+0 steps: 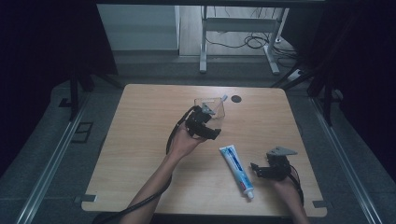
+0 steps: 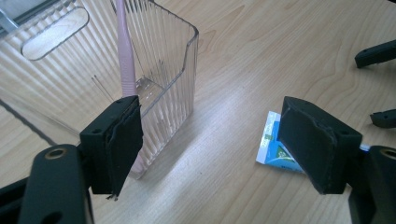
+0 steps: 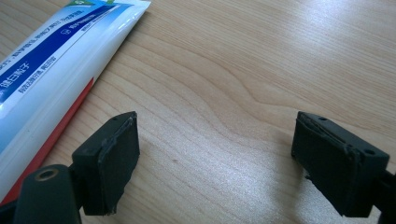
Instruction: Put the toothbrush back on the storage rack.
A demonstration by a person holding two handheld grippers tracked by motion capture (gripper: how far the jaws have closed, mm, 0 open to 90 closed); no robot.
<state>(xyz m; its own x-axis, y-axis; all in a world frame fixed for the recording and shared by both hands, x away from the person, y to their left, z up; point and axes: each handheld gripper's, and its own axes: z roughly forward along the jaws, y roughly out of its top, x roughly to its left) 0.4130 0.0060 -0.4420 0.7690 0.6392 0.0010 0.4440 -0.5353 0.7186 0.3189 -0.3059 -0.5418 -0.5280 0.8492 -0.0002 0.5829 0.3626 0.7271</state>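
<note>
On the wooden table [image 1: 140, 140], a clear ribbed holder [image 2: 159, 88] stands upright with the pink toothbrush [image 2: 127, 51] leaning inside it. The toothpaste tube [image 1: 236, 170] lies flat between my grippers. My left gripper [image 1: 205, 122], just beside the holder, has jaws wide and empty; my right gripper [image 1: 261, 169] rests open beside the tube.

Wooden table [image 1: 140, 140] (light grain): ribbed clear holder [image 1: 211, 106], toothpaste tube [image 1: 236, 168].

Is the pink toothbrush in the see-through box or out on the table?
In. The toothbrush stands leaning inside the clear ribbed box, its pink handle running down to the bottom.
</note>
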